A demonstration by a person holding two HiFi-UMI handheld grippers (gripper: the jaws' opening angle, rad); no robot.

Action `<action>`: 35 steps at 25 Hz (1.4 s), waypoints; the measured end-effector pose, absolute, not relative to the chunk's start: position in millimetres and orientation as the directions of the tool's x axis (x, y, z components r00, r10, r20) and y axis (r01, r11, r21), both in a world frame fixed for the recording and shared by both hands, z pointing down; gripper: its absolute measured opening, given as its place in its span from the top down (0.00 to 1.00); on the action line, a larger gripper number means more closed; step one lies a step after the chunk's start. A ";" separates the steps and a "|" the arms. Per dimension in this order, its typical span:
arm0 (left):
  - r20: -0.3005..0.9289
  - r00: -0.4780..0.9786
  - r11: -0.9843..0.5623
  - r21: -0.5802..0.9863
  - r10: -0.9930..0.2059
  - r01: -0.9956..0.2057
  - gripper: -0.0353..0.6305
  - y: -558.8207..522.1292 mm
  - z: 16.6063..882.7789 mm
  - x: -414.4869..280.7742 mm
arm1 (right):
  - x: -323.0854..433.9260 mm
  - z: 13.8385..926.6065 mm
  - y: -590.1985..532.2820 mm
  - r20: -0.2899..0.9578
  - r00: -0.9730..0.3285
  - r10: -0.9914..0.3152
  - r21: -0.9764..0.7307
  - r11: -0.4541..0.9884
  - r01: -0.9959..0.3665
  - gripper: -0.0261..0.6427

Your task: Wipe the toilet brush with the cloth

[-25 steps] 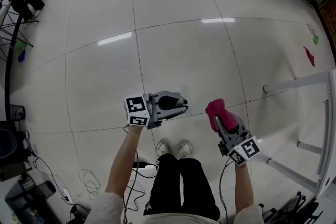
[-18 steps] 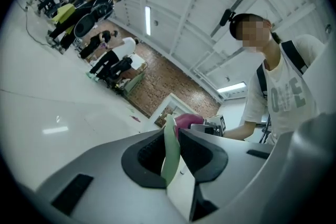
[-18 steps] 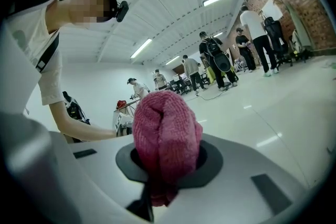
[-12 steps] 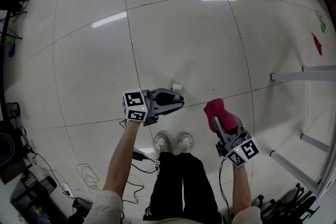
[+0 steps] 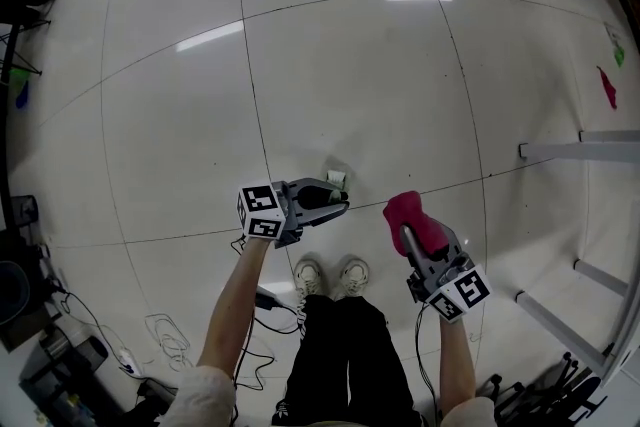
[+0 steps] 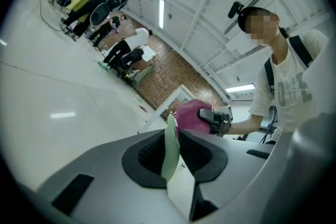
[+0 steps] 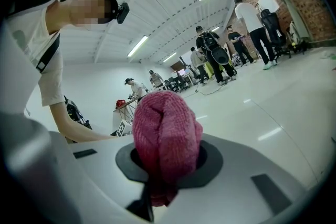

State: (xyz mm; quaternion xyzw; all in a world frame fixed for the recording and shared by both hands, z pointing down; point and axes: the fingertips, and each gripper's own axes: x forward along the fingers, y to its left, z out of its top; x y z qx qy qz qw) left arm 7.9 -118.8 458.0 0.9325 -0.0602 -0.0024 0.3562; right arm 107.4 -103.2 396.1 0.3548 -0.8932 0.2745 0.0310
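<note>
In the head view my left gripper [image 5: 338, 201] is shut on the toilet brush [image 5: 336, 178], a pale green and white piece that sticks out just past the jaws. The left gripper view shows the brush's thin pale green part [image 6: 169, 145] pinched edge-on between the dark pads of that gripper [image 6: 176, 153]. To its right, my right gripper [image 5: 408, 227] is shut on a bunched magenta cloth [image 5: 404, 208]. That cloth [image 7: 166, 132] bulges out of the right gripper [image 7: 166, 161] in the right gripper view. A short gap separates cloth and brush.
Glossy white floor tiles [image 5: 350, 85] lie below. A white metal frame [image 5: 560, 151] stands at the right, with small pink [image 5: 607, 87] and green [image 5: 617, 56] items on the floor beyond it. Cables [image 5: 165, 340] lie at bottom left. My shoes [image 5: 330, 275] show under the grippers.
Both grippers have sunk toward the floor, still side by side, and each keeps its hold. The brush's end now shows beyond the left jaws.
</note>
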 end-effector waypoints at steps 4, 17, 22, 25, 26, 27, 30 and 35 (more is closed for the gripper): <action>0.053 0.991 -0.734 0.667 -0.126 -0.129 0.85 -118.6 484.2 10.1 | 108.8 409.0 -102.8 0.263 -0.742 -0.616 -0.469 0.591 -0.657 0.86; -0.018 0.970 -0.719 0.674 -0.244 -0.168 0.85 -133.8 502.9 3.6 | 104.9 423.1 -98.7 0.288 -0.740 -0.608 -0.467 0.585 -0.663 0.86; 0.043 0.950 -0.732 0.626 -0.311 -0.268 0.76 -144.6 474.5 -13.2 | 92.8 401.9 -101.4 0.286 -0.755 -0.590 -0.479 0.594 -0.646 0.86; 0.032 0.934 -0.740 0.601 -0.356 -0.303 0.72 -151.2 430.5 -27.2 | 80.9 369.4 -106.0 0.273 -0.764 -0.584 -0.483 0.604 -0.634 0.86; 0.017 0.929 -0.747 0.590 -0.369 -0.307 0.72 -152.9 409.8 -30.9 | 76.6 354.6 -108.8 0.263 -0.770 -0.582 -0.481 0.613 -0.627 0.86; -0.003 0.926 -0.756 0.578 -0.377 -0.306 0.72 -153.4 386.1 -33.9 | 72.1 337.6 -111.3 0.250 -0.776 -0.579 -0.477 0.624 -0.619 0.86; -0.077 0.920 -0.790 0.542 -0.384 -0.285 0.72 -143.9 298.9 -42.6 | 56.6 275.3 -111.2 0.213 -0.795 -0.568 -0.463 0.657 -0.594 0.86; -0.121 0.894 -0.852 0.379 -0.431 -0.360 0.82 -145.9 153.2 -64.0 | 26.2 163.3 -130.1 0.128 -0.803 -0.581 -0.401 0.711 -0.578 0.86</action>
